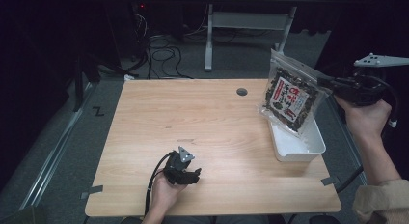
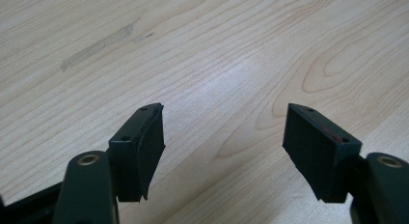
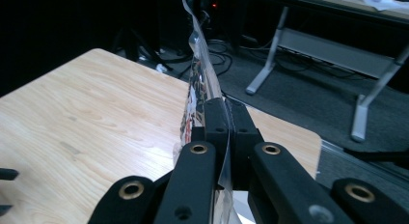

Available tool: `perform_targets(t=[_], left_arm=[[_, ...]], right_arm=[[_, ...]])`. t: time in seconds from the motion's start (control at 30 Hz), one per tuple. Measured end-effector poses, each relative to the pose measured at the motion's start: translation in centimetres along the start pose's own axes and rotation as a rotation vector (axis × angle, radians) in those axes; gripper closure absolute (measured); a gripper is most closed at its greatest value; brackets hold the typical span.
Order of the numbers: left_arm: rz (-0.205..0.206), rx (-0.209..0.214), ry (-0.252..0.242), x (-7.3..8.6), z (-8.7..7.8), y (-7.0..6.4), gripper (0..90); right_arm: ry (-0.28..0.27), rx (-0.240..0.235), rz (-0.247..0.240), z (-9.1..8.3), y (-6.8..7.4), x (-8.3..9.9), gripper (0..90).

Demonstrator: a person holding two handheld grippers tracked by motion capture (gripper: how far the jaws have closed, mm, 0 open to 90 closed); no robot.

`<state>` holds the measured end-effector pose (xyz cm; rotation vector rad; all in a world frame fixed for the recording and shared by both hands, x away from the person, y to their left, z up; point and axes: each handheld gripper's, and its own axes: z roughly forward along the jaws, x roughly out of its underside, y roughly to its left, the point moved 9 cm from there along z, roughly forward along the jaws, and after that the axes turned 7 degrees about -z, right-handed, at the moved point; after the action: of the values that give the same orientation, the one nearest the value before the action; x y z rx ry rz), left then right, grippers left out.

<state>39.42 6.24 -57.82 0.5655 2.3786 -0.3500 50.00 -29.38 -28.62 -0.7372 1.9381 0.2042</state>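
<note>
**High view: snack bag held up over the white tray**

High view shows a light wooden table (image 1: 202,132) with a white tray (image 1: 299,144) standing near its far right edge. The tray serves as the landmark here.

Directly above the tray, lifted clear of the tabletop, hangs a clear snack bag (image 1: 289,96) with a red-and-white label and dark contents. Its lower edge sits over the tray's back half; whether it touches the rim cannot be told. The right gripper (image 1: 324,82), held in the person's right hand (image 1: 364,115) just right of the tray and beyond the table edge, has its jaws clamped on the bag's right side. The right gripper view confirms this: the two black jaws are pressed together with the clear plastic edge of the bag (image 3: 200,84) pinched between them, the bag standing edge-on.

Well left of the tray, near the table's front edge, the left gripper (image 1: 193,175) rests low on the wood in the person's left hand (image 1: 164,192). In the left gripper view its jaws stand wide apart with nothing between them, only bare wood grain (image 2: 217,64) beneath.
</note>
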Motion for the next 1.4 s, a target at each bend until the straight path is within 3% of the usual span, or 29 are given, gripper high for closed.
perform_targets(t=[0.7,1.4], left_arm=[[-0.006,-0.003,-0.001,0.0,0.0,0.1,31.3],[-0.006,-0.007,0.003,0.0,0.0,0.2,31.2]], right_arm=[[-0.008,0.061,0.043,-1.2,-2.7,1.9,90.0],[-0.005,0.075,0.071,0.0,-3.4,3.8,90.0]])
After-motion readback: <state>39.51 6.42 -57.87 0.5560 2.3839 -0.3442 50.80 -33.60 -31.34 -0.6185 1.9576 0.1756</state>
